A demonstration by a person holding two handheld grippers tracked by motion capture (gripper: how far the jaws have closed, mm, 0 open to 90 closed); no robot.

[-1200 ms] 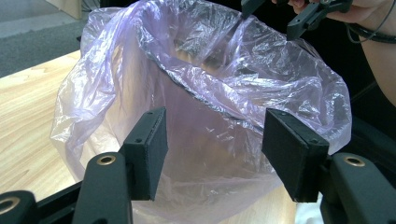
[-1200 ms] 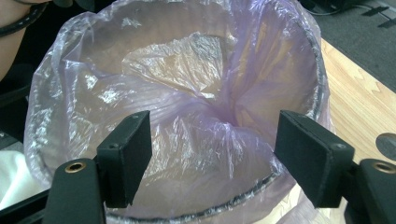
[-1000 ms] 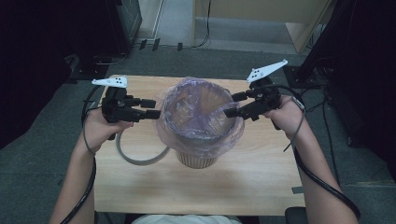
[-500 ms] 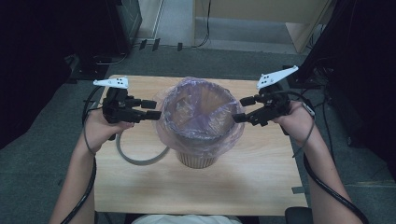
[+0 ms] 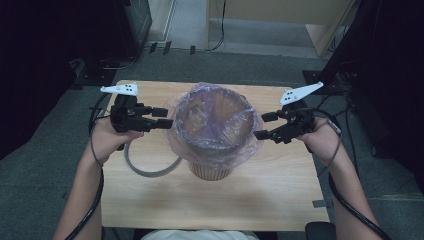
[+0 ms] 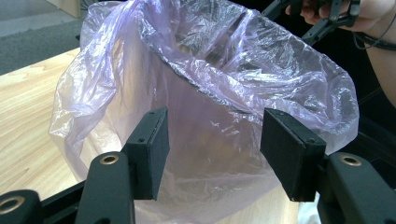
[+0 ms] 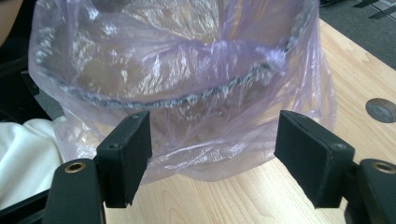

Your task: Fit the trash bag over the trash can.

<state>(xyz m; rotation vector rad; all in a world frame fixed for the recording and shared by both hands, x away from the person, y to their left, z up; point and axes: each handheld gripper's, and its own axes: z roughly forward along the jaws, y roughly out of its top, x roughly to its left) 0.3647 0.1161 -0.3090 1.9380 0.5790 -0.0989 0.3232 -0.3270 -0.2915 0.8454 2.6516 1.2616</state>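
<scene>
Both your grippers, left (image 5: 166, 118) and right (image 5: 261, 126), stood open beside the bag (image 5: 215, 122): bin (image 5: 212, 170) lined, overhang left to tidy.

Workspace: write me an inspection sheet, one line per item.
Surface: light wooden table, bare at the front.
Job's things: woven basket mid-table, lined with a clear purplish plastic bag folded out over the rim.
Clutter: a grey ring lies flat left of the basket.
Grippers: left claw open at the bag's left side; right claw open at its right side; neither pinches the film.
Cables: a black cable runs along the left forearm, another along the right.
Surroundings: grey carpet, dark equipment at both sides.
</scene>
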